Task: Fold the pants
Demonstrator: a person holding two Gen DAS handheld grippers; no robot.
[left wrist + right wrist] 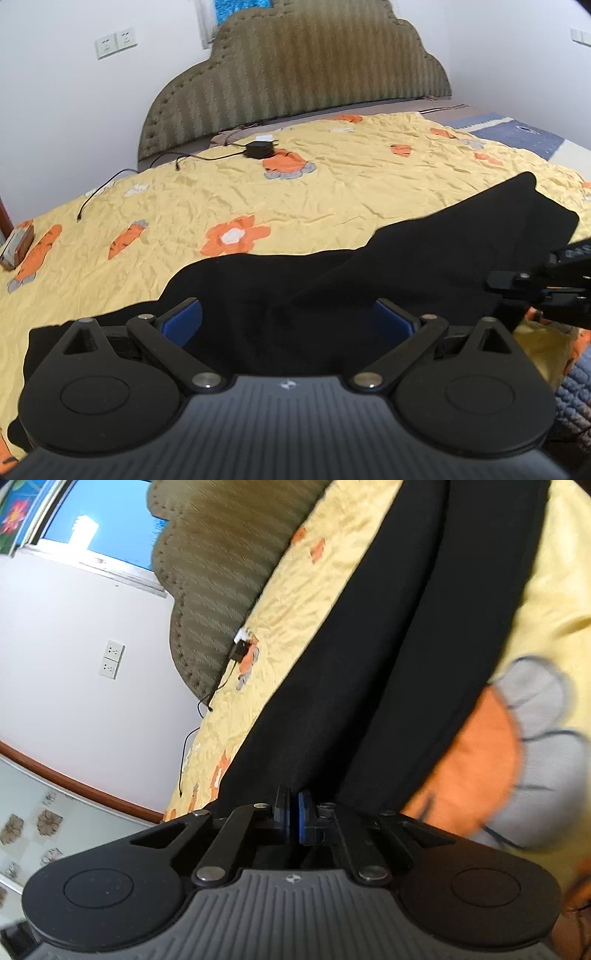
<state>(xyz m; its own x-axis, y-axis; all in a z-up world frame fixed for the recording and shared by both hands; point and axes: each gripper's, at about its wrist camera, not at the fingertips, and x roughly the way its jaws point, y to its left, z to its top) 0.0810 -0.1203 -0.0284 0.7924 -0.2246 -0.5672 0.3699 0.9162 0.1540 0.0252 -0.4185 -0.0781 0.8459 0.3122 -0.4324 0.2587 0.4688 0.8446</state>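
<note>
Black fabric pants point(424, 258) lie on a yellow bedspread with orange flowers point(258, 192), partly lifted. The right gripper point(294, 812) has its blue-padded fingers pressed together on the pants' edge, the cloth stretching away ahead of them. The left gripper point(287, 319) hovers with fingers spread wide, black cloth between and beyond them. A black charger with cable point(258, 149) lies far beyond the fingers near a padded olive headboard point(295, 70).

Matt black cloth pants point(424, 258) lie on a crinkled, faintly glossy yellow bedspread point(184, 192).

Showing a yellow floral bedspread point(295, 199), a black charger point(258, 150) lying near a padded olive headboard point(295, 74), wall sockets point(115, 42).
</note>
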